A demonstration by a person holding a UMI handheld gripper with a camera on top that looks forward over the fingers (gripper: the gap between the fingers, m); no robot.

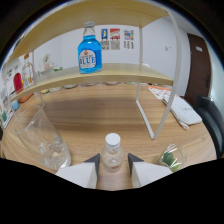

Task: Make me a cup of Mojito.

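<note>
A small clear bottle with a white cap stands upright on the wooden table, right between my fingers. My gripper is open around it, with a narrow gap showing at each side. A tall blue bottle labelled "BLUE" stands on the lower board of a wooden shelf, far beyond the fingers. An empty clear glass stands ahead of the left finger. A small glass holding green pieces sits just beside the right finger.
The shelf's white leg comes down to the table ahead and to the right of the bottle. Behind that leg lies a white flat object. Jars and small items crowd the shelf's left end.
</note>
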